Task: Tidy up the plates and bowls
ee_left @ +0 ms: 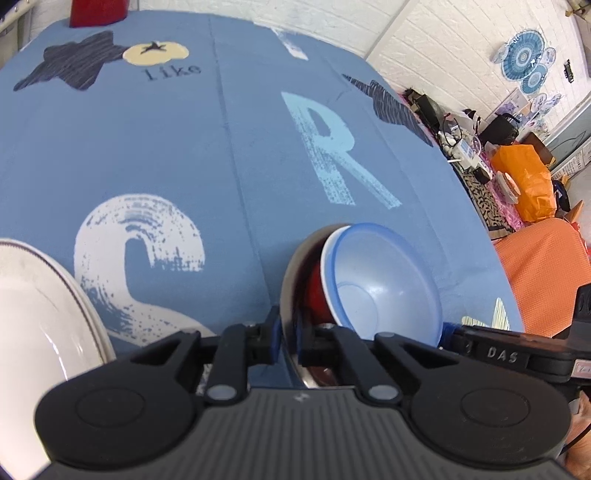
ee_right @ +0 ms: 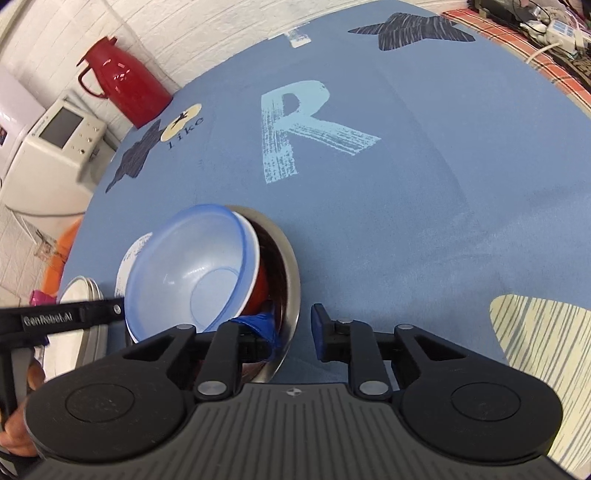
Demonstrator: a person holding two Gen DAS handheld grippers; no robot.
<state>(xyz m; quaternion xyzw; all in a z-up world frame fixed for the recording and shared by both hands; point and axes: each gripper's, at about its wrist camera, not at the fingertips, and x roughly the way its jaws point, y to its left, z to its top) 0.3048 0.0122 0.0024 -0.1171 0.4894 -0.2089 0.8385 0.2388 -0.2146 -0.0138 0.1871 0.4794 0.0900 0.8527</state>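
A big table is wearing a blue tablecloth (ee_left: 229, 155) with a pale letter R (ee_left: 332, 147), a white letter S (ee_left: 140, 258) and dark stars printed on it. Near the front edge a shiny metal bowl (ee_right: 288, 266) is sitting on the cloth. A red bowl (ee_left: 314, 295) is lying inside it, and a see-through blue plastic bowl (ee_left: 384, 284) with a white rim is resting on top of the red one, tipping to one side. The left gripper (ee_left: 289, 334) is pinching the rim of the metal bowl, with its two blue pads nearly together, one on the inside of the rim and one on the outside. The right gripper (ee_right: 295, 332) is standing wide open over the other side of the same rim. Its left finger (ee_right: 264, 328) is reaching down inside the metal bowl, just beside the red bowl, and its right finger is hanging outside over the cloth. It is not squeezing anything. A white plate (ee_left: 44, 306) with a thin dark ring is lying to the left of the bowls, close by but not touching them. At the far end of the table a red jug (ee_right: 122, 85) with a handle is standing near the white brick wall (ee_right: 155, 33). An orange bag (ee_left: 524, 181) is lying on a messy side table off to the right.
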